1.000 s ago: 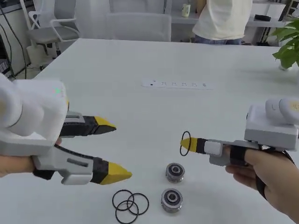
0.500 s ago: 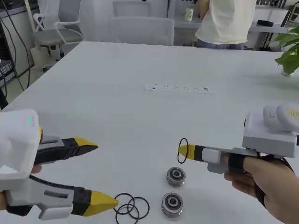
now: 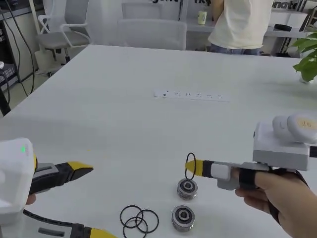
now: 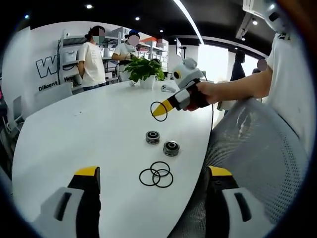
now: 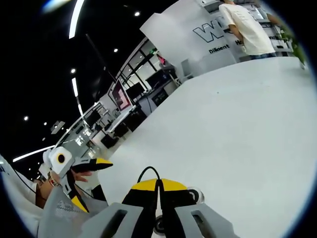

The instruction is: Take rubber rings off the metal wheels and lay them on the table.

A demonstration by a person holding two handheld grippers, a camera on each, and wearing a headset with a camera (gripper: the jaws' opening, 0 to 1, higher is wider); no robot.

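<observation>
While my right gripper [image 3: 192,167] clamps one ring [image 3: 190,154] above the wheels [image 3: 186,187], I should lay it flat on the counter [image 3: 148,129] by the laid rings [image 3: 139,218] at seven o'clock. The jaws of my left gripper [image 3: 91,201] stand apart.

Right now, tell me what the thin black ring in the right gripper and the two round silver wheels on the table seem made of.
The thin black ring in the right gripper: likely rubber, matte; it is slim, dark, without glints. The two round silver wheels: apparently metal, semi-gloss; grey rims catch light around dark centres.
</observation>
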